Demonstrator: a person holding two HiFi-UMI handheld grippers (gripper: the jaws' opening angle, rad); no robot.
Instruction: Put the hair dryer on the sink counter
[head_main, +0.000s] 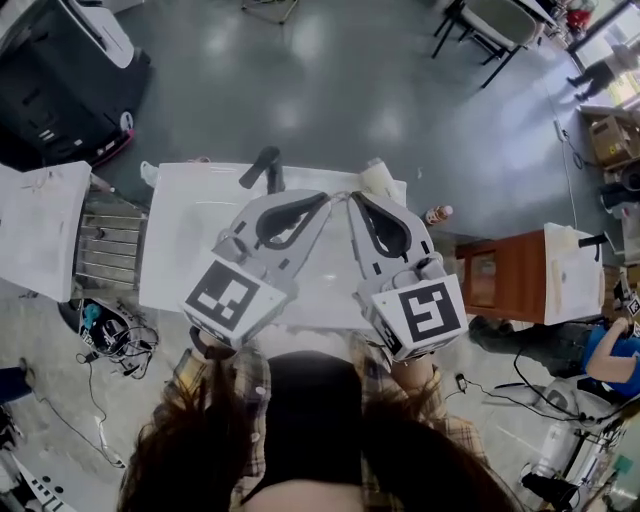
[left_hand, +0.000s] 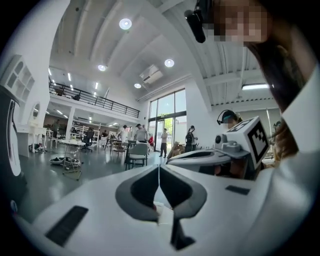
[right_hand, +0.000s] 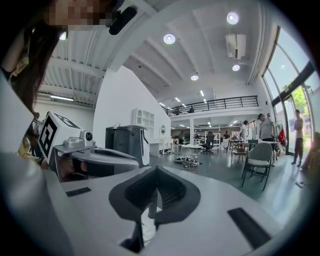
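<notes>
A black hair dryer (head_main: 264, 167) lies at the far edge of the white sink counter (head_main: 178, 232). Both grippers are raised side by side over the counter, nearer to me than the dryer and apart from it, pointing almost level into the room. My left gripper (head_main: 327, 197) (left_hand: 159, 168) is shut with its jaw tips together and nothing between them. My right gripper (head_main: 353, 197) (right_hand: 156, 170) is shut and empty as well. Each gripper view shows only the other gripper and the hall beyond; the dryer is in neither.
A white roll (head_main: 378, 178) stands at the counter's far right corner. A metal rack (head_main: 108, 242) and a black machine (head_main: 62, 68) are to the left, a wooden cabinet (head_main: 506, 276) to the right. A small bottle (head_main: 437, 214) and cables (head_main: 112, 340) lie on the floor.
</notes>
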